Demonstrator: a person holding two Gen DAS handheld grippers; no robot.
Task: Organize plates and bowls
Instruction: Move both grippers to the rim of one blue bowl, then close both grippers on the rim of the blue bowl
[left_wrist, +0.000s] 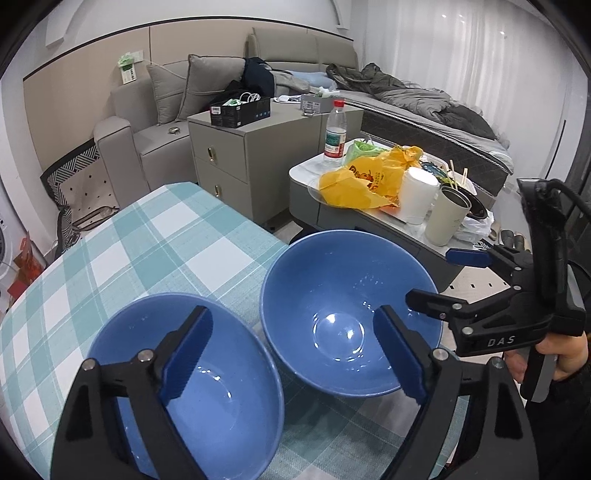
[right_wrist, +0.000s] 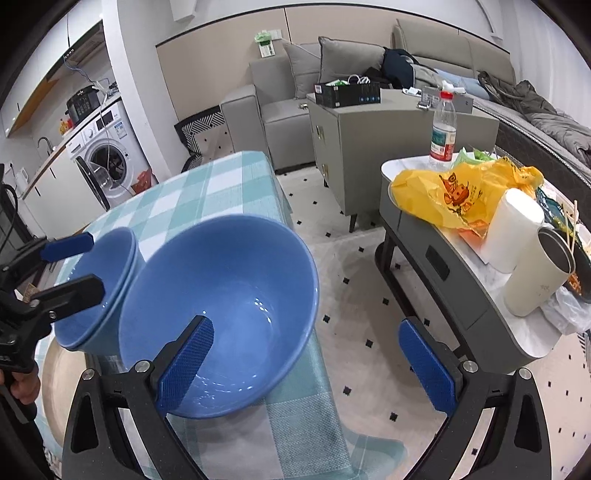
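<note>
Two blue bowls stand side by side on the checked tablecloth (left_wrist: 147, 236). The left bowl (left_wrist: 207, 387) looks like a stack of two in the right wrist view (right_wrist: 99, 291). The larger right bowl (left_wrist: 351, 314) sits at the table's right edge; it also shows in the right wrist view (right_wrist: 236, 295). My left gripper (left_wrist: 295, 354) is open above both bowls, one finger over each. My right gripper (right_wrist: 310, 362) is open, its left finger inside the large bowl's rim, its right finger outside over the floor. It also shows in the left wrist view (left_wrist: 443, 277).
A grey side table (right_wrist: 436, 236) to the right holds a yellow bag (right_wrist: 461, 188), a water bottle (right_wrist: 443, 129), a paper roll (right_wrist: 513, 229) and a cup (right_wrist: 535, 273). A beige plate (right_wrist: 55, 387) lies at the table's near left. A cabinet (left_wrist: 221, 162) and sofa stand behind.
</note>
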